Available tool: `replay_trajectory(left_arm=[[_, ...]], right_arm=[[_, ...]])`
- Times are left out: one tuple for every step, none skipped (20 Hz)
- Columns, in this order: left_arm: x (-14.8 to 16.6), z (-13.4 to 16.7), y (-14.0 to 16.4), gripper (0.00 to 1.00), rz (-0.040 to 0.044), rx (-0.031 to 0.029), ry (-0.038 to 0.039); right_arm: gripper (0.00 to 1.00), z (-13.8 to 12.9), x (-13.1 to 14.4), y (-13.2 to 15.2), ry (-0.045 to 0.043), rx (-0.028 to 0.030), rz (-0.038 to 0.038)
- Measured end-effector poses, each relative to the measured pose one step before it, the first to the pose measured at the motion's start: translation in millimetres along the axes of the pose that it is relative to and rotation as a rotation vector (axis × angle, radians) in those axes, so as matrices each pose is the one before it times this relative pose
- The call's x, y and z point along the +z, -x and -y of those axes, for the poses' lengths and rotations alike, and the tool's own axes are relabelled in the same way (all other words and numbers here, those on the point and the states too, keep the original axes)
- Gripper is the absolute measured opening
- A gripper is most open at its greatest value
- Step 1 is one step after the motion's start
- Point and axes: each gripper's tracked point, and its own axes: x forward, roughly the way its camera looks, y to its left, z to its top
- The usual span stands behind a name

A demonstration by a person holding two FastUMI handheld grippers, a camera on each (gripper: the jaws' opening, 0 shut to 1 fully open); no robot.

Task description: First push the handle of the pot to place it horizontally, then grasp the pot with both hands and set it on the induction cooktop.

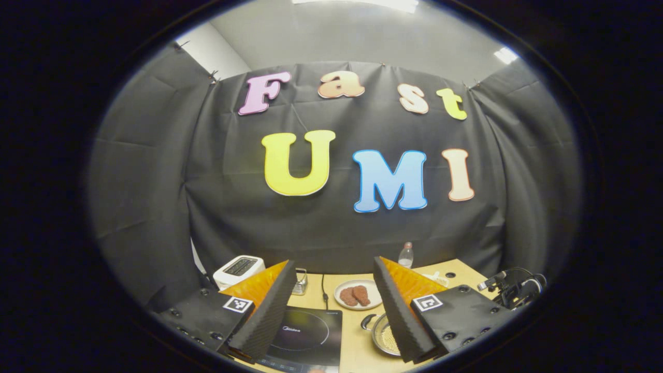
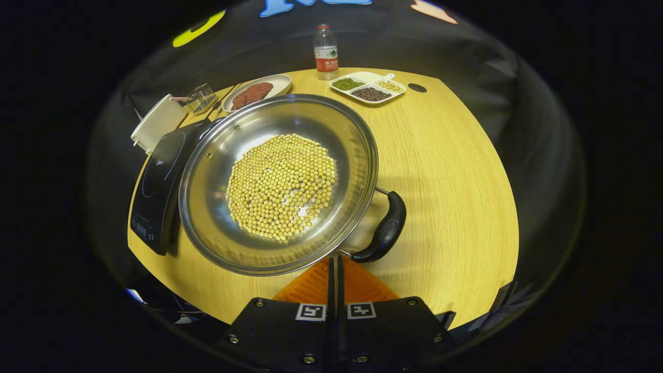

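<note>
Centrally, in the right gripper view, the pot (image 2: 279, 184), filled with pale beans, rests on the worktop (image 2: 450, 171) with its left rim overlapping the edge of the induction cooktop (image 2: 158, 176). Its black side handle (image 2: 386, 228) lies at the lower right of the rim, long axis oblique to the worktop's near edge. The right gripper (image 2: 335, 267), fingers clenched together on nothing, sits just beside the handle's lower end, the nearer tool for the push. The left gripper (image 1: 334, 305), fingers released and wide apart, hovers above cooktop and pot.
</note>
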Motion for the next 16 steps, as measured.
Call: replay_trajectory(left_arm=[[1.14,0.85,-2.07,0.95,-0.00145,-0.00206,0.00004],[0.11,2.11,-0.89,0.95,0.00082,-0.00601,0.00146],[0.13,2.55,-0.02,0.95,0.00191,-0.00121,-0.00073],[0.68,1.34,0.17,0.95,0.00022,0.00123,-0.00259],[-0.28,-0.06,-0.79,0.95,0.00047,-0.00044,-0.00079],[1.14,0.53,-2.26,0.95,-0.0009,0.00064,0.00047],[-2.34,1.61,-0.08,0.95,-0.00067,0.00003,0.00004],[-0.11,1.56,-0.21,0.95,-0.00201,-0.00005,-0.00064],[-0.42,0.7,-1.04,0.95,-0.00371,0.0008,-0.00081],[-0.56,0.91,-1.75,0.95,-0.0024,-0.00069,0.00047],[-0.27,1.75,-1.8,0.95,-0.00164,-0.00025,-0.00028],[-0.16,1.56,-1.29,0.95,-0.00064,-0.00008,-0.00039],[0.95,1.23,-1.51,0.95,-0.00129,-0.00038,-0.00004],[0.5,1.99,-1.22,0.95,-0.00208,-0.00065,-0.00031],[-2.57,2.37,0.16,0.95,-0.00286,-0.00176,-0.00051],[0.26,2.34,-1.38,0.95,-0.00186,-0.00109,-0.00156]], right_arm=[[0.01,3.26,1.7,-0.93,-0.00127,-0.00413,0.00186],[0.01,3.31,2.66,-0.92,-0.00006,-0.00598,0.0003],[0.01,3.81,1.18,-1.66,0.00085,-0.0062,0.00105],[0.01,3.59,2.22,-0.69,-0.00246,-0.00474,-0.00001],[0.0,3.46,1.32,-1.27,-0.00542,-0.00545,-0.00054],[0.01,4.68,2.05,-0.41,-0.00364,-0.00798,-0.00055],[0.01,4.63,0.1,-3.18,-0.00395,-0.00507,-0.00331],[0.01,3.09,1.75,-0.93,-0.00463,-0.0004,-0.00251],[0.01,3.08,0.33,-2.08,-0.00189,-0.00347,-0.00202],[0.01,3.77,1.4,-0.49,0.00008,-0.00426,-0.00117],[0.01,2.69,1.53,-1.37,-0.00259,-0.00093,0.00068],[0.01,1.75,1.57,-1.62,-0.00466,0.00233,0.00086],[0.0,1.49,2.24,-0.62,-0.00305,0.00082,0.00061],[0.0,1.91,2.36,-1.49,0.00073,-0.00174,0.0017],[0.0,2.07,2.89,-0.52,0.00239,-0.00281,0.00182],[0.01,2.07,2.67,-1.55,0.00096,-0.00055,0.00254]])
